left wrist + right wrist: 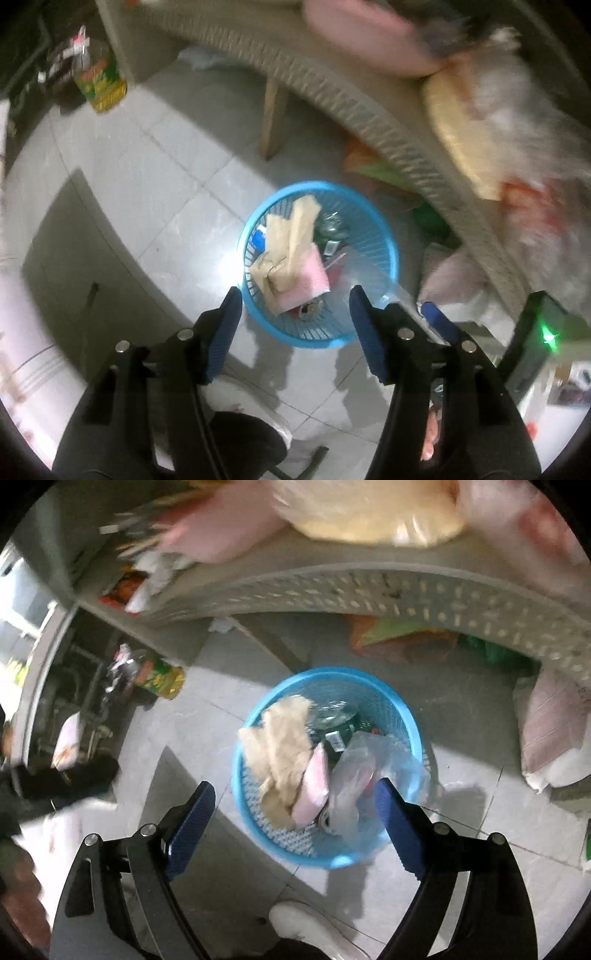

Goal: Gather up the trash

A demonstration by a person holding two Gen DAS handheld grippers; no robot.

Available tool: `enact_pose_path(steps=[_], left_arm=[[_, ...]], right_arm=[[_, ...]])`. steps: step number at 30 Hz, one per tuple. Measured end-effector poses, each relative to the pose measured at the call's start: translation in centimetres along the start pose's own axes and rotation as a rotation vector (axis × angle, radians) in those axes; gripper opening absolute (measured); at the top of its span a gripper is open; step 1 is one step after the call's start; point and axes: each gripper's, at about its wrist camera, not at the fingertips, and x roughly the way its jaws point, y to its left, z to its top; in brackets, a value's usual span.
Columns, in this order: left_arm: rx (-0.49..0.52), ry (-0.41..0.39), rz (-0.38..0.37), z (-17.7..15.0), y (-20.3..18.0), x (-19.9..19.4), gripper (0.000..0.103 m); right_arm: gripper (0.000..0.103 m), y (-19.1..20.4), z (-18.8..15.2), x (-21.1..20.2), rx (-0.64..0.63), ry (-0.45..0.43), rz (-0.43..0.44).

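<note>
The left gripper (pixel 293 304) and the right gripper (pixel 295 795) hang above the blue basket (pixel 369 685), jaws spread wide, holding nothing. The basket stands on the tiled floor (pixel 472 734) and contains crumpled brown paper (pixel 280 746), a clear plastic bag (pixel 365 764) and a dark bottle (pixel 340 734). A wicker bench (pixel 369 590) stands beyond.
</note>
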Motion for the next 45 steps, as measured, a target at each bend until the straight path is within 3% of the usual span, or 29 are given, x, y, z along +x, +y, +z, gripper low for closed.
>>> enact_pose_path(steps=[4, 8, 15, 22, 25, 32, 38, 45], left_arm=[[0.105, -0.176, 0.011, -4.9, -0.5, -8.6, 0.071], [0.121, -0.352, 0.017, -11.2, 0.1, -16.3, 0.087], [-0.065, -0.561, 0.062, -22.5, 2.3, -23.4, 0.095], [-0.264, -0.651, 0.178, -29.2, 4.6, -25.2, 0.094], [-0.288, -0.659, 0.302, -31.1, 4.9, -24.8, 0.095], [-0.355, -0.576, 0.435, -34.3, 6.3, -23.4, 0.094], [-0.477, -0.555, 0.442, -36.0, 7.1, -23.4, 0.094], [-0.51, -0.52, 0.491, -36.3, 7.4, -23.1, 0.095]], right_arm=[[0.085, 2.7, -2.8, -6.2, -0.14, -0.093, 0.009], [0.091, 5.7, -5.8, -13.0, -0.328, -0.205, -0.008], [0.096, 11.5, -11.3, -22.0, -0.603, -0.388, -0.05], [0.097, 15.8, -16.5, -26.0, -0.736, -0.397, -0.039], [0.097, 16.5, -18.4, -26.5, -0.754, -0.403, -0.054], [0.097, 17.3, -21.4, -25.6, -0.774, -0.351, -0.133], [0.097, 16.9, -21.1, -25.2, -0.721, -0.326, -0.156], [0.097, 15.9, -20.2, -24.9, -0.682, -0.32, -0.197]])
